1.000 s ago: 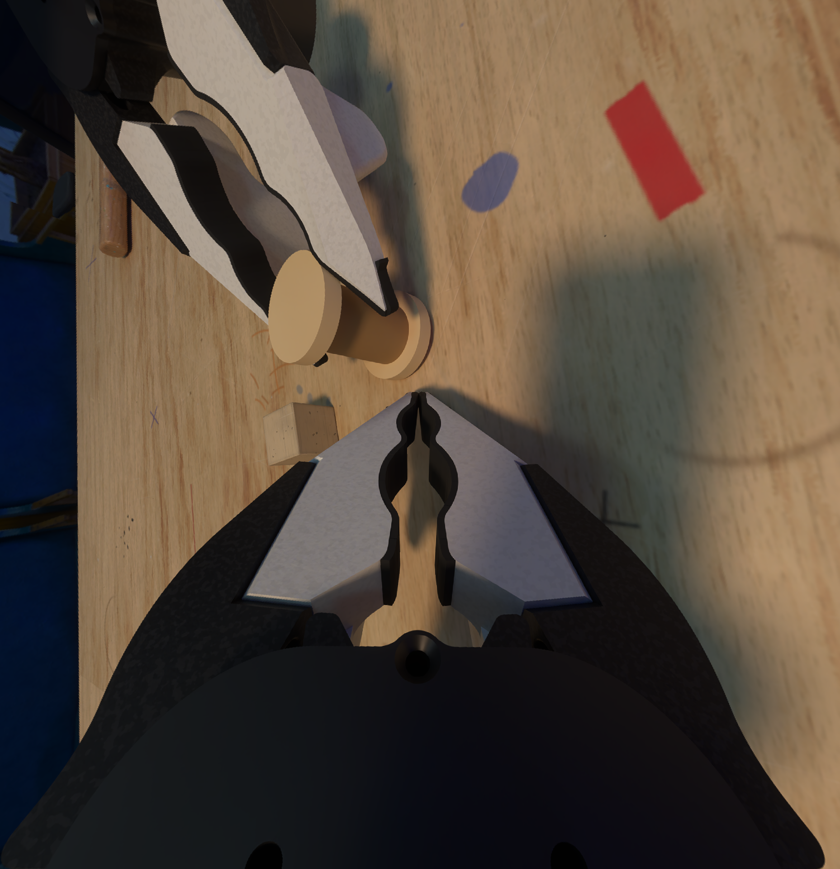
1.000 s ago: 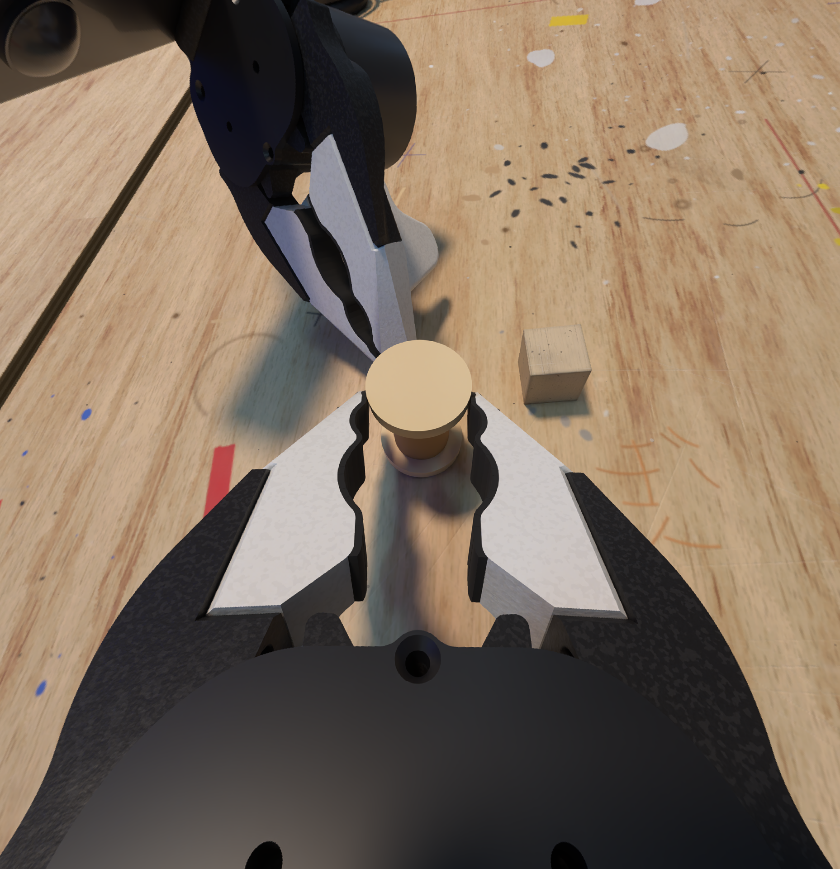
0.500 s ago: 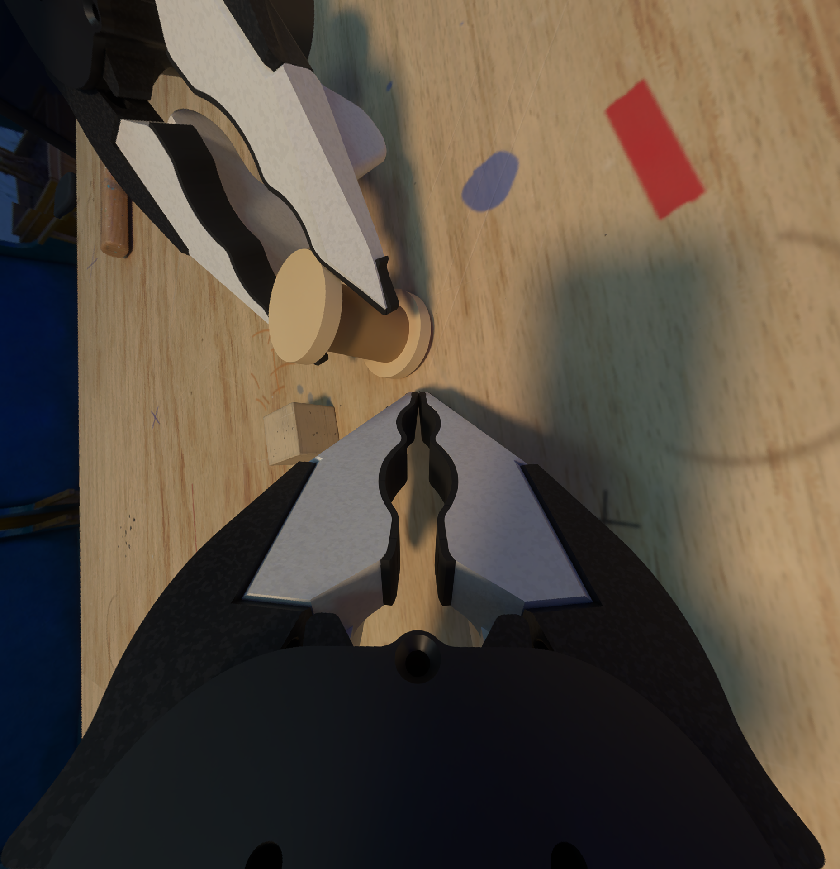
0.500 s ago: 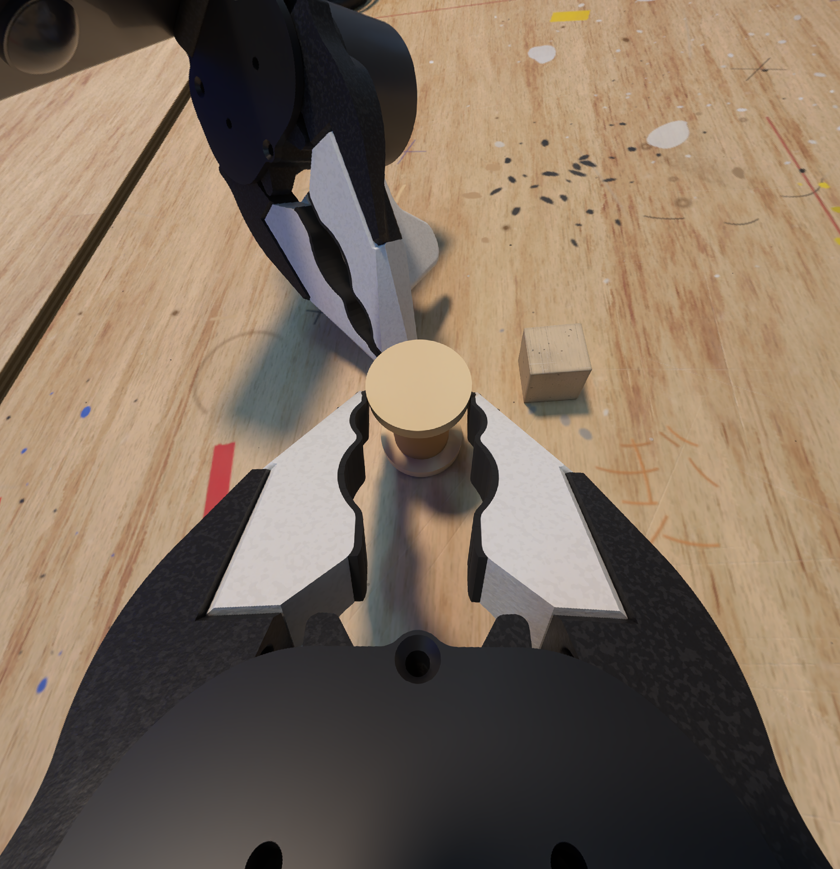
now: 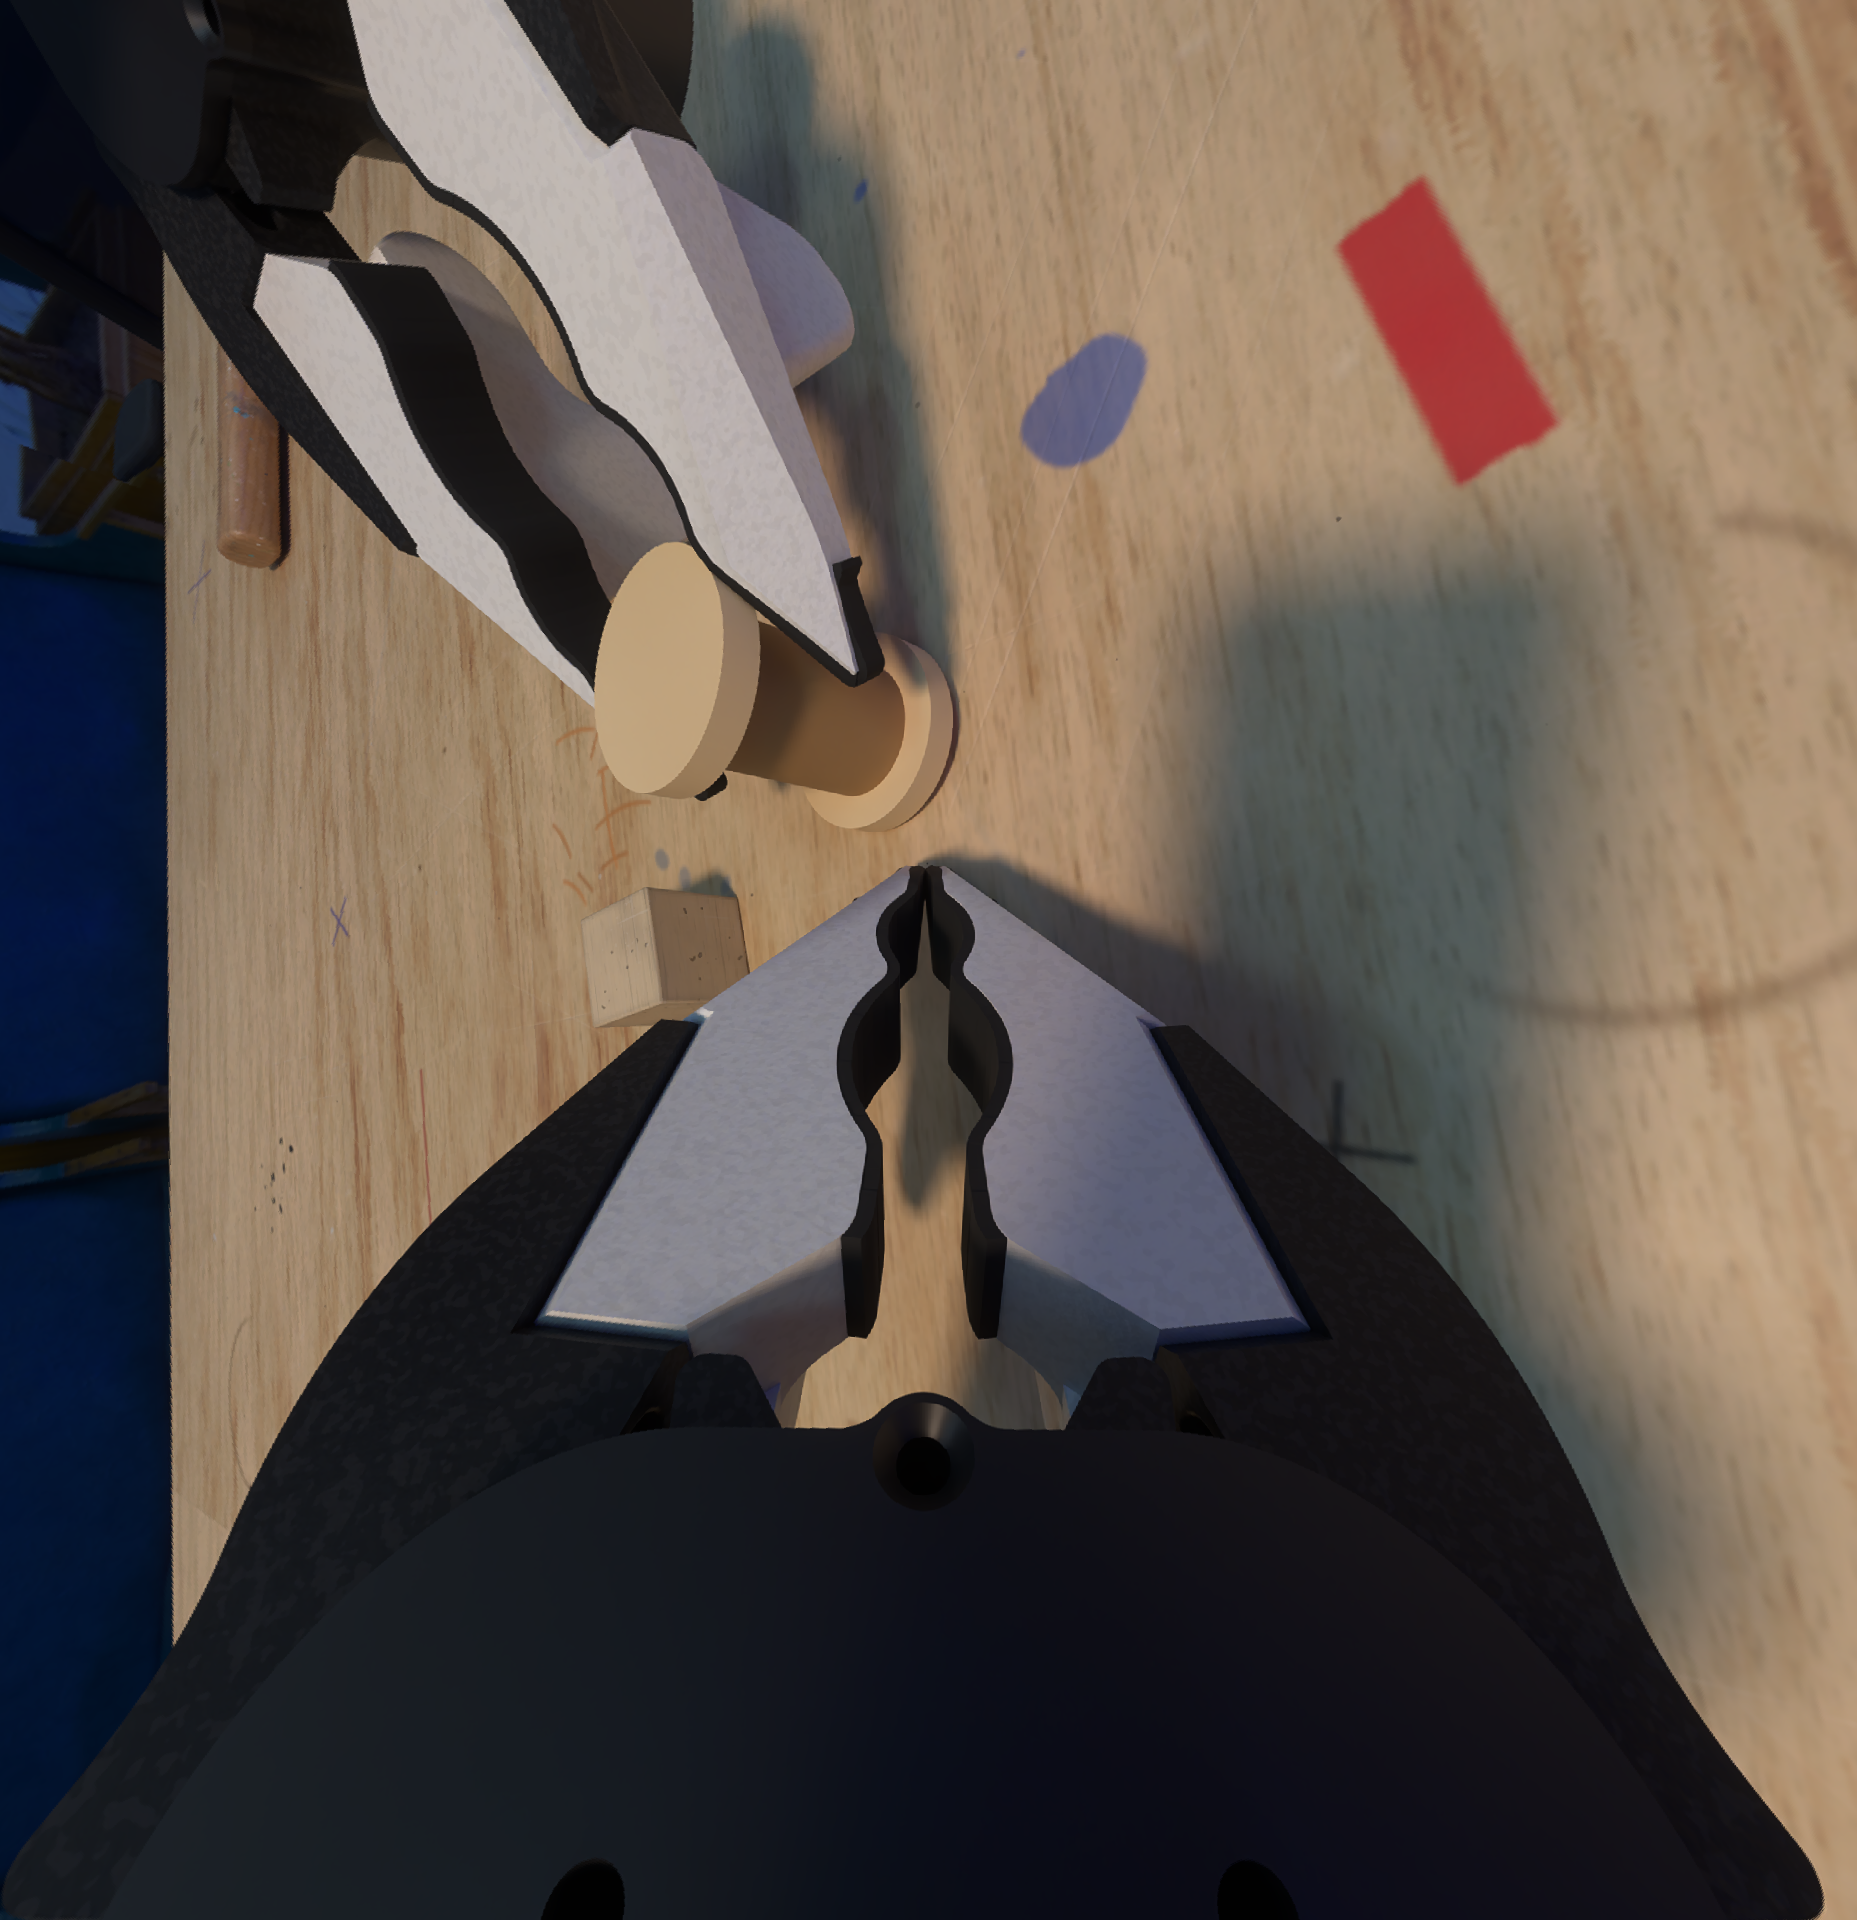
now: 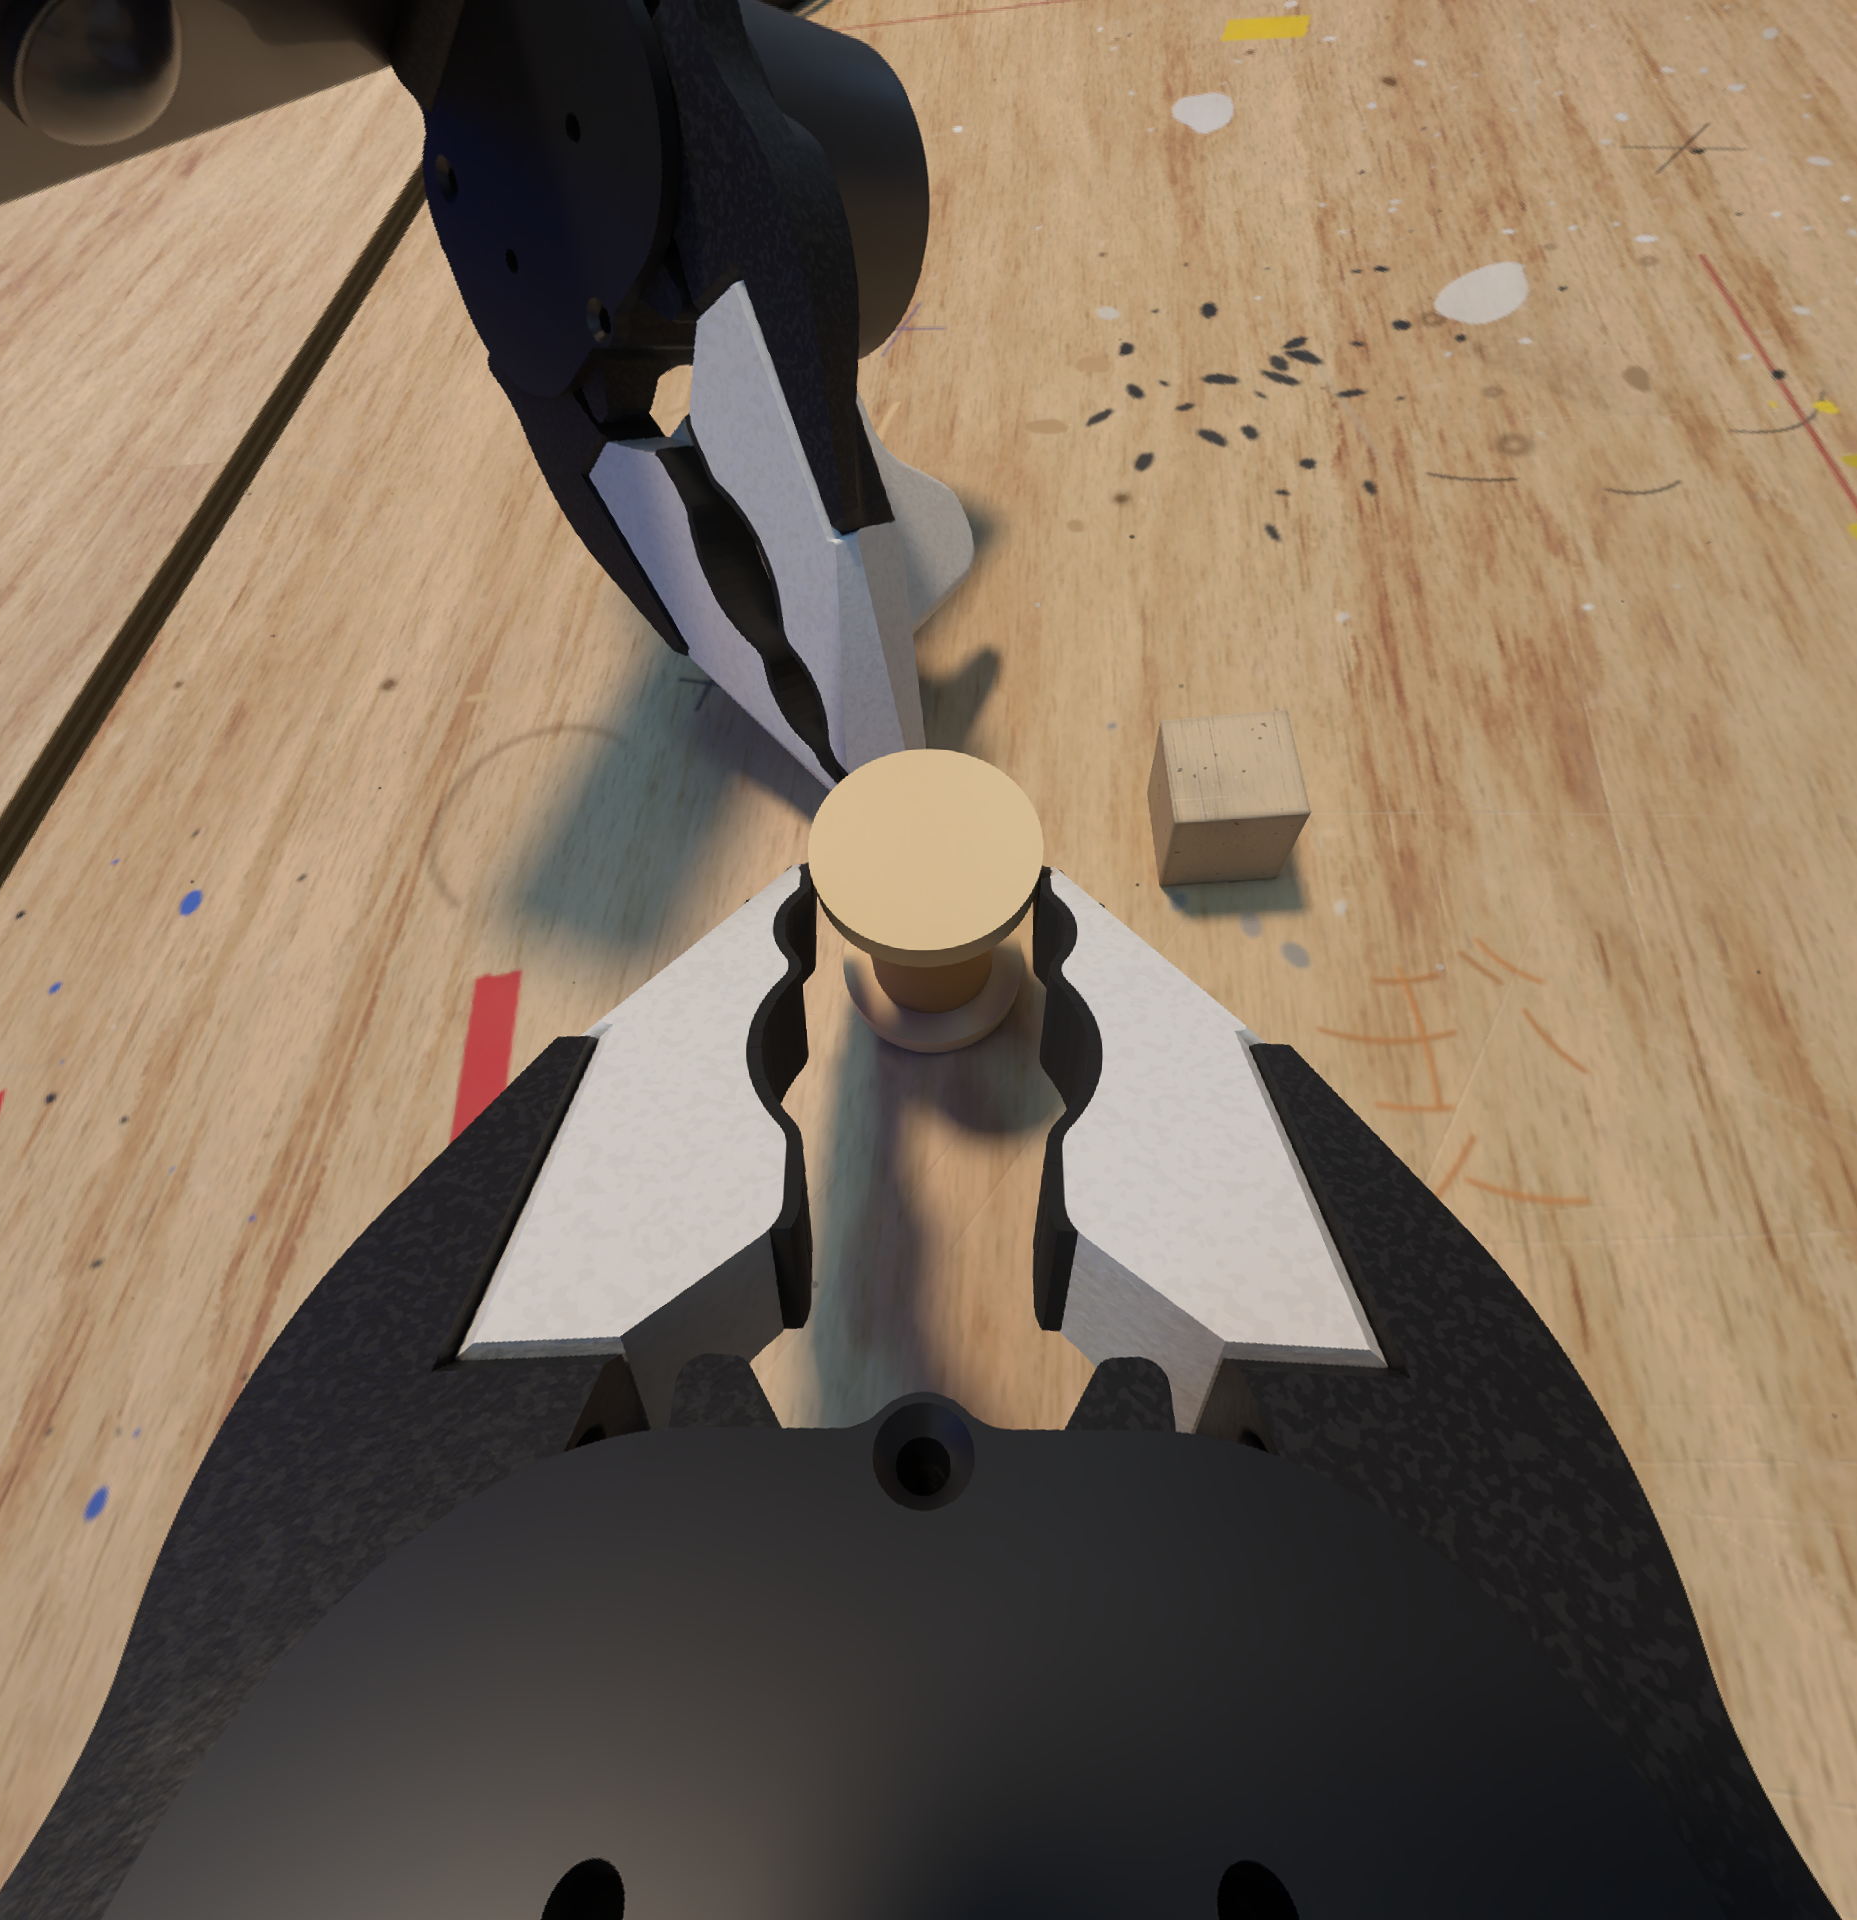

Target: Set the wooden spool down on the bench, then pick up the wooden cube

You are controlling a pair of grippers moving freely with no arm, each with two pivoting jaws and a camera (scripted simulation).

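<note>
Fingers of the right gripper (image 6: 924, 883) pinch the wooden spool (image 6: 924, 847) by its top disc, in the middle of the right wrist view. The spool stands upright with its bottom disc on the bench (image 6: 1526, 1351). The wooden cube (image 6: 1227, 798) sits on the bench a bit farther off, to the right of the spool. Beyond the spool, at the upper left, the left gripper (image 6: 836, 764) points down with its fingers pressed together, holding nothing.

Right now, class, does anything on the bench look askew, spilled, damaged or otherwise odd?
Nothing stands out. The wooden spool stands upright between the right gripper's fingers, the wooden cube sits square beside it, and the bench shows only paint marks.
</note>
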